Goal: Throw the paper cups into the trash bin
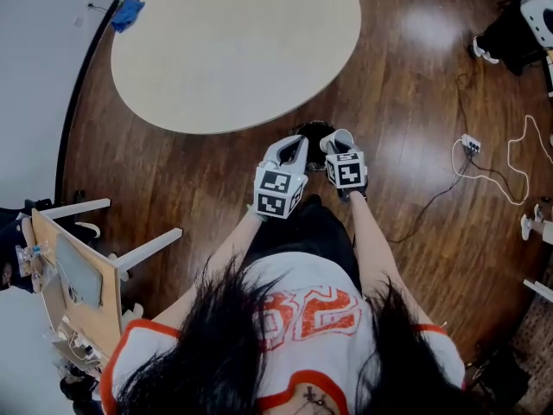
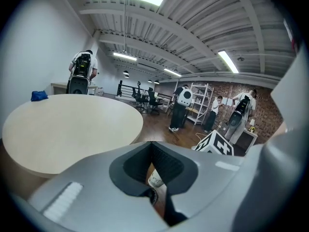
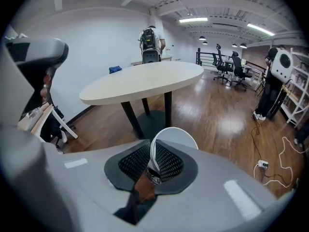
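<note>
wood floor (image 1: 406, 102) beneath right tongs (image 3: 153, 151) pinching paper cup (image 3: 176, 136) wall, mouth upward, axis tilted; left tongs (image 2: 151, 151) pressed together

An open-plan office with a lab side, shown by a ribbed industrial ceiling (image 2: 193, 23) with strip lights (image 2: 227, 61), swivel chairs (image 3: 227, 64) on a wooden floor (image 1: 415, 102), a round meeting table (image 1: 233, 46) and, by a brick wall (image 2: 270, 103), metal shelving (image 2: 200, 100) — plus a power strip (image 1: 471, 143) trailing cables.
</note>
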A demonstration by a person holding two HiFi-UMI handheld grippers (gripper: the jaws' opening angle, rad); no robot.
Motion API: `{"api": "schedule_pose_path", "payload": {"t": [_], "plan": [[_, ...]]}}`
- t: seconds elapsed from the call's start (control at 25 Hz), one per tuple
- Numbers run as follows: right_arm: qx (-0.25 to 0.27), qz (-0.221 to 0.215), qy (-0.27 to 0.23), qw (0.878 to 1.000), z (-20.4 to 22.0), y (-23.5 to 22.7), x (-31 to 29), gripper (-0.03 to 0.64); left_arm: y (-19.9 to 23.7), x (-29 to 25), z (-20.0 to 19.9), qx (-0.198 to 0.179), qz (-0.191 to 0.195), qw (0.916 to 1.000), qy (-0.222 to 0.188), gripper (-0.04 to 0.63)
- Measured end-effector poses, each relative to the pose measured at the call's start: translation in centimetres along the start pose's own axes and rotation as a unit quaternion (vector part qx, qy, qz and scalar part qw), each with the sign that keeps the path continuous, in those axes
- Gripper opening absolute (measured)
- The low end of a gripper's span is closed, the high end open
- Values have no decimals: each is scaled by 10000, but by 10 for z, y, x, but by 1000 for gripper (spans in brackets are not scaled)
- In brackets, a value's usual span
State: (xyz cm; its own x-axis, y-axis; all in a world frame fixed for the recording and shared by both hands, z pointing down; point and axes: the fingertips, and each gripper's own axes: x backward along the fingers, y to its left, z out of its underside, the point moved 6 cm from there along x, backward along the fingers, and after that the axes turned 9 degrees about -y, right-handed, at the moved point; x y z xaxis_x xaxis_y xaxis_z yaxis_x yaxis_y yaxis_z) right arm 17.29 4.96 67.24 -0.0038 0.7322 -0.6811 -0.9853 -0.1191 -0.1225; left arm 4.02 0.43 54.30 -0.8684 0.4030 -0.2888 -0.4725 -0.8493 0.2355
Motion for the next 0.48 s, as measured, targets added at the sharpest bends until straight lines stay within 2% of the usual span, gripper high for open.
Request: {"api": "schedule_pose_path", "payload": {"t": [0.08, 0.16, 0.36, 0.48], "plan": [[-11, -68, 68, 10000, 0, -1, -4, 49, -2, -3, 0, -9, -20, 10000, 24, 0], [5, -178, 136, 9997, -1, -1, -9, 100, -2, -4, 0, -23, -48, 10000, 45, 0], [8, -223, 58, 9997, -12, -7, -12, 97, -3, -9, -1, -7, -135, 9999, 46, 0], [-17, -224, -148, 9996, -19, -8, -5, 51, -1, -8, -1, 32, -208, 9998, 53, 0]]}}
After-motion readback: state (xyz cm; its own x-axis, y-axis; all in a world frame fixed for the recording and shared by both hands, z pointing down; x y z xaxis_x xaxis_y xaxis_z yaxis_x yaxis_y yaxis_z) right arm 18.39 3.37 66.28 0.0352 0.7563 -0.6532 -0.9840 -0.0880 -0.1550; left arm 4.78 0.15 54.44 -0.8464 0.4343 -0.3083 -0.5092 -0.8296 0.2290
